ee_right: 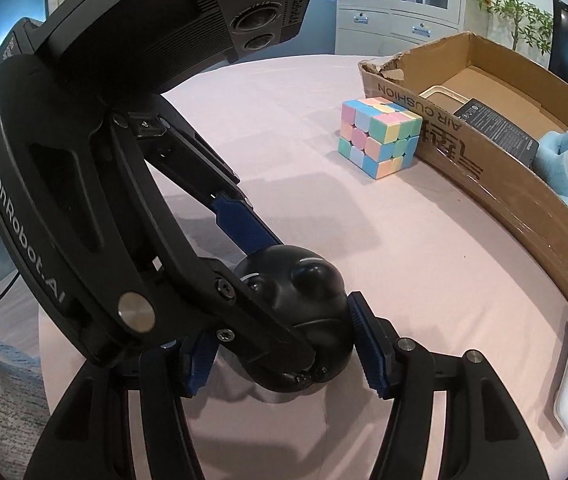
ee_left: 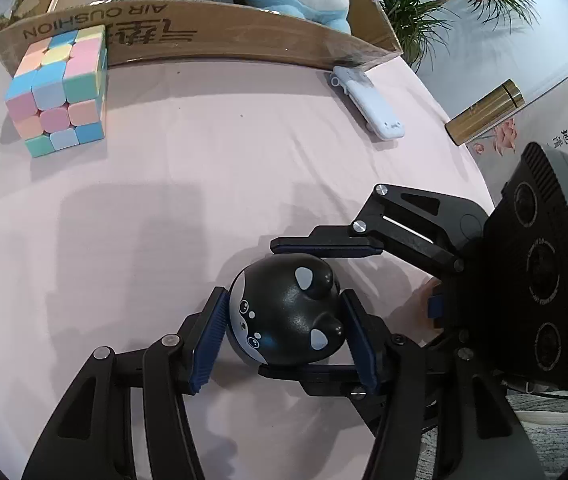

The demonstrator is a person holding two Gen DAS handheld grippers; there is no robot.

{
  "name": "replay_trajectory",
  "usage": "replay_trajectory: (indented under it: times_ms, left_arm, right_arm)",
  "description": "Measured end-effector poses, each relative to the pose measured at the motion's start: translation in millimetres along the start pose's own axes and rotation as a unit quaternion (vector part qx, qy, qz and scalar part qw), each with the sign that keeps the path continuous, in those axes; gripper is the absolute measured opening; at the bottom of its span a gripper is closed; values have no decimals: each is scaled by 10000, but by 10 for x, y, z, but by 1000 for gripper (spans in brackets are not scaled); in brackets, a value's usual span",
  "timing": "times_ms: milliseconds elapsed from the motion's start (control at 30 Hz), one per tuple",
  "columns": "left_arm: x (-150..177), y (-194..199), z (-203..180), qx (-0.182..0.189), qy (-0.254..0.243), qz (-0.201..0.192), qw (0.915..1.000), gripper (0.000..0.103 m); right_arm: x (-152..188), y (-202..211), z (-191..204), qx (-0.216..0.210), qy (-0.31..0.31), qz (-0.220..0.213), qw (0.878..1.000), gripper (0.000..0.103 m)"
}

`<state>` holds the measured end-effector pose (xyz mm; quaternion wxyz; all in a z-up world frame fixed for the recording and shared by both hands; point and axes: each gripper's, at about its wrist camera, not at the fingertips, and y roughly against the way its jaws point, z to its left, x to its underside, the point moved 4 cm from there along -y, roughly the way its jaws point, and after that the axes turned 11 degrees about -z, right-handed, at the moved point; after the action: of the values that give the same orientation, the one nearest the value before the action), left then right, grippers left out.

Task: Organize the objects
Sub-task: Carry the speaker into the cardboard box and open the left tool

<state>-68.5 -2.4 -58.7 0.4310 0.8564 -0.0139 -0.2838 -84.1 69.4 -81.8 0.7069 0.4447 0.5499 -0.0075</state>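
Both grippers at the black toy on the pink counter

The black toy (ee_left: 285,308), round and glossy, sits on the counter (ee_left: 204,200) well short of the cardboard box (ee_left: 204,40). The left gripper (ee_left: 284,322) pinches its sides; the right gripper (ee_right: 284,350) brackets it crosswise, apparently touching. It looks hard, light and slippery, so grip across the widest middle.

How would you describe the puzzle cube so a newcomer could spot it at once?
Start at the long cardboard box printed AIR CUSHION on the pink tablecloth. The puzzle cube stands on the cloth right against the box's outer wall near one end. It is the only multicoloured thing there, pastel squares against a white phone case and a black toy.
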Motion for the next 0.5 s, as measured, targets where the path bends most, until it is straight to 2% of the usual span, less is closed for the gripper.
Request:
replay_trajectory:
  times_ms: [200, 500]
  left_arm:
    - [-191, 162, -114, -17, -237, -169, 9996, 54]
    - [-836, 540, -358, -182, -766, -610, 9950, 54]
  right_arm:
    - [-183, 152, -45, 170, 114, -197, 9996, 59]
    - [-813, 440, -364, 542, 434, -578, 9959, 59]
